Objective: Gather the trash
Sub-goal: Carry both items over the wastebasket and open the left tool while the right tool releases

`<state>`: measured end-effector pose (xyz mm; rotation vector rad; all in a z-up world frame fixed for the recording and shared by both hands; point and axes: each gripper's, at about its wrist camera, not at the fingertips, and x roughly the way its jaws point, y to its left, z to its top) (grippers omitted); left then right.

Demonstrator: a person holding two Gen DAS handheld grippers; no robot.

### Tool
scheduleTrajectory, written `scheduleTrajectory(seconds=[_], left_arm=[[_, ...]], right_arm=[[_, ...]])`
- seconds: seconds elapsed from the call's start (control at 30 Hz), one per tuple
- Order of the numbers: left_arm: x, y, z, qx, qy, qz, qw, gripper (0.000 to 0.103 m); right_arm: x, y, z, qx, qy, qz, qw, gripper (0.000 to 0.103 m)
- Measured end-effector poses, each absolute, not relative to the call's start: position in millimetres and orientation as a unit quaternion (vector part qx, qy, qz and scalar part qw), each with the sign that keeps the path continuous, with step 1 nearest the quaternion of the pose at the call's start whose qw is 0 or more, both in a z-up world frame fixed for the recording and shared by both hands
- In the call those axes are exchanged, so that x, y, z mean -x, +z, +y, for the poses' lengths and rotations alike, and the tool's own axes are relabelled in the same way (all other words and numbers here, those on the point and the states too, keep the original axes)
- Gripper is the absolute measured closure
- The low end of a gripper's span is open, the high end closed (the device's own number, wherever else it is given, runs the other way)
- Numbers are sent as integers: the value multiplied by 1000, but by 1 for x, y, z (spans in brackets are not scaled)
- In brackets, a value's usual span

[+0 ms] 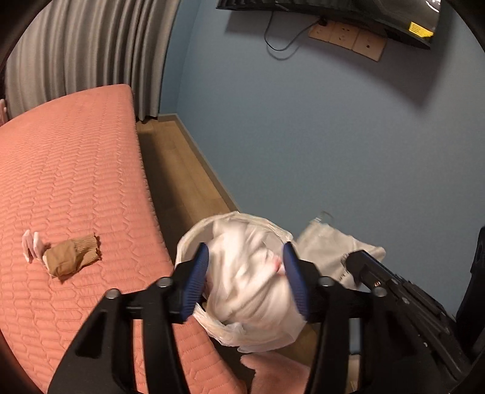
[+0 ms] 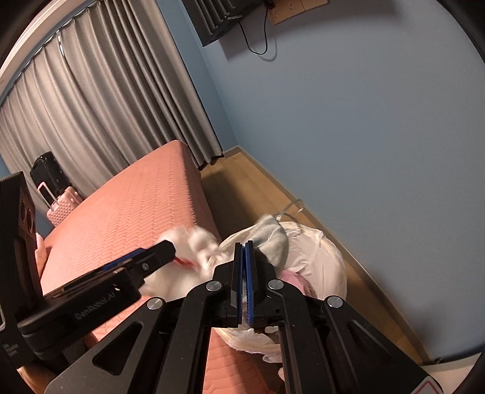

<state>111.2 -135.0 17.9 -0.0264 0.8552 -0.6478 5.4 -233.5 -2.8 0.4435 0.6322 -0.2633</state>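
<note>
My left gripper [image 1: 247,278] stands wide, with a blurred white crumpled cloth or paper wad [image 1: 251,282] between its blue pads [image 1: 198,278], over the white-lined trash bin [image 1: 194,236] beside the bed. In the right wrist view the left gripper [image 2: 157,251] reaches to that white wad [image 2: 188,242] at the bed's edge. My right gripper [image 2: 245,272] is shut, pads together, over the bin bag [image 2: 327,254], which holds a grey cloth [image 2: 272,236] and something pink [image 2: 292,277]. A tan sock [image 1: 71,256] and a small pink-white scrap [image 1: 31,244] lie on the pink bed [image 1: 75,169].
A white bag or cloth [image 1: 330,245] lies on the wood floor [image 1: 178,175] by the blue wall. Grey curtains [image 2: 106,106] hang behind the bed. A pink suitcase [image 2: 62,206] stands beyond the bed. A wall TV [image 1: 333,12] and sockets are above.
</note>
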Motion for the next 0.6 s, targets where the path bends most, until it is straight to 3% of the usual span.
scheduleTrajectory(seconds=[0.6], left_arm=[[-116,13,-117,17,-273,411,870,50]], right_arm=[[-15,-5,-216,-201,-114,312,921,96]])
